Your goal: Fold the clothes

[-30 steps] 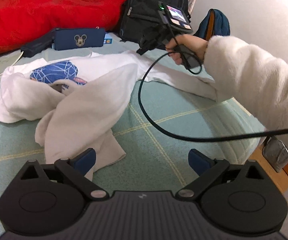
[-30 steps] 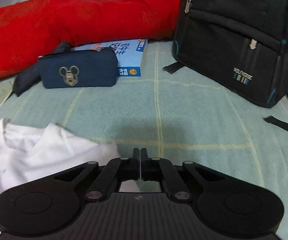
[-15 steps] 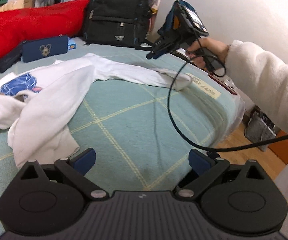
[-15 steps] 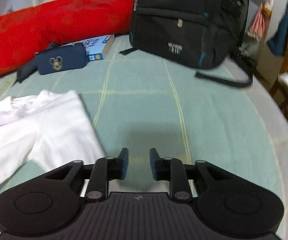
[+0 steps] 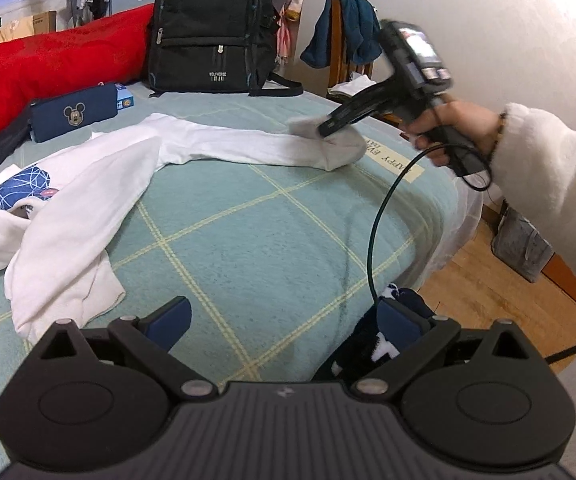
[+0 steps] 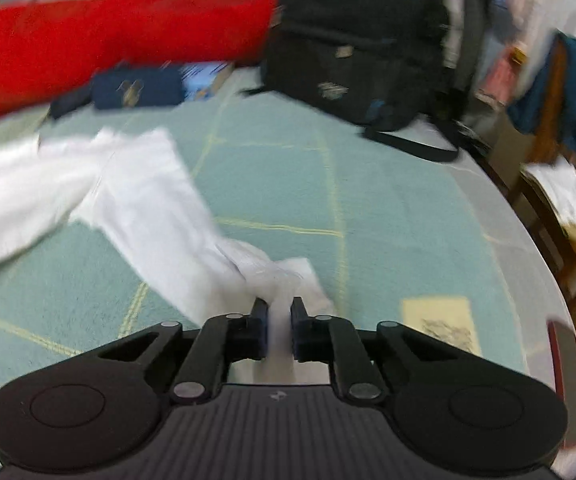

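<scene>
- Garment location: the white sweatshirt (image 5: 88, 184) lies crumpled on the green checked blanket (image 5: 272, 240), body bunched at the left of the left wrist view, blue print (image 5: 18, 190) facing up, one long sleeve (image 5: 248, 146) stretched out toward the bed's right edge.
- Right gripper (image 6: 276, 316): jaws nearly together and closing, with the sleeve cuff (image 6: 284, 276) between them. The right wrist view is blurred, so firm pad contact on the cloth cannot be confirmed, though the fabric bunches into the gap.
- Left gripper (image 5: 284, 316): jaws wide apart, nothing held; it hovers above the near edge of the blanket, apart from the garment. A dark patterned item (image 5: 372, 344) sits just behind its right finger.
- Handling: the fabric appears soft, light and limp. It will likely sag and drag where unsupported, and thin folds can slip from a narrow pinch.
- Grip points: take the cuff or hem, where ribbing gives a thicker bite. For the body, pinch at a shoulder seam or bottom corner instead of mid-panel.
- Step in hand, judged: spreading the sleeve flat before folding; the body is not yet laid flat.
- Clearance: the backpack (image 5: 212, 28) and pencil case (image 5: 74, 114) stand well apart from the garment.
</scene>
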Tool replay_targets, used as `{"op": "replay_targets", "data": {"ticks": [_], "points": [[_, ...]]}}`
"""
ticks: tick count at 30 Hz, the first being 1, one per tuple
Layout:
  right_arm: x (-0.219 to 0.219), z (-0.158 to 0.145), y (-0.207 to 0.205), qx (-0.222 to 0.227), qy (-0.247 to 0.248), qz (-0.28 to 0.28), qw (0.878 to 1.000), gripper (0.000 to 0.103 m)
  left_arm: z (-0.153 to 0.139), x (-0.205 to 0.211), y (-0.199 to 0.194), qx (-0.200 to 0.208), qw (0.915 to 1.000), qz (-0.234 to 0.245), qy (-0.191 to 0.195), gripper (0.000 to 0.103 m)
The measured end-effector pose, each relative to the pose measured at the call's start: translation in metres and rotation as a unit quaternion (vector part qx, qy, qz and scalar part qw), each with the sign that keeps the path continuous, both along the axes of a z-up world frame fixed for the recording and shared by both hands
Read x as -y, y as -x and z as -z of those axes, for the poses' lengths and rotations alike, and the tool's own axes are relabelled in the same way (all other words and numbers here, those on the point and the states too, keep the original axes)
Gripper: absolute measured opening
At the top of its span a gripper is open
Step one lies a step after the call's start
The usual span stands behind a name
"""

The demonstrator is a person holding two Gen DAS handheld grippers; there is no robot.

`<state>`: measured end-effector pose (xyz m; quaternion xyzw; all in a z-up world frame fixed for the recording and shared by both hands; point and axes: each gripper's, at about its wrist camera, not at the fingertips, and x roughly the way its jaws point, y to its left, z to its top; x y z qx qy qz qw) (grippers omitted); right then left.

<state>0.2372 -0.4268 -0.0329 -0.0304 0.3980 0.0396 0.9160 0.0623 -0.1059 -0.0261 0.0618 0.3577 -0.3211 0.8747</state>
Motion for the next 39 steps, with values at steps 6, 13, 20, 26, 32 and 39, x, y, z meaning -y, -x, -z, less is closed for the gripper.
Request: {"op": "replay_targets", "data": {"ticks": [6,13,20,26,32,39], "points": [[0.062,0.004,0.044,0.007,-0.069,0.078,0.995,0.016,0.0,0.016,0.008,0.003,0.9998,0.015,-0.01,0.099],[0.097,0.033,0.092,-0.027,-0.125,0.114,0.985,0.021,0.002,0.034,0.013,-0.001,0.9994,0.027,-0.023,0.099],[0.106,0.032,0.118,-0.044,-0.131,0.111,0.984,0.039,0.005,0.049,0.008,-0.005,0.9989,0.022,-0.041,0.099],[0.106,0.012,0.109,0.018,-0.082,0.071,0.994,0.047,0.008,0.062,-0.003,-0.009,0.9987,0.013,-0.049,0.099],[0.095,0.02,0.05,0.03,-0.053,-0.005,0.998,0.049,0.01,0.076,-0.01,-0.011,0.9977,0.006,-0.067,0.099],[0.091,0.053,0.011,-0.017,-0.025,-0.091,0.995,0.038,0.011,0.091,-0.027,-0.014,0.9973,-0.003,-0.072,0.099]]}}
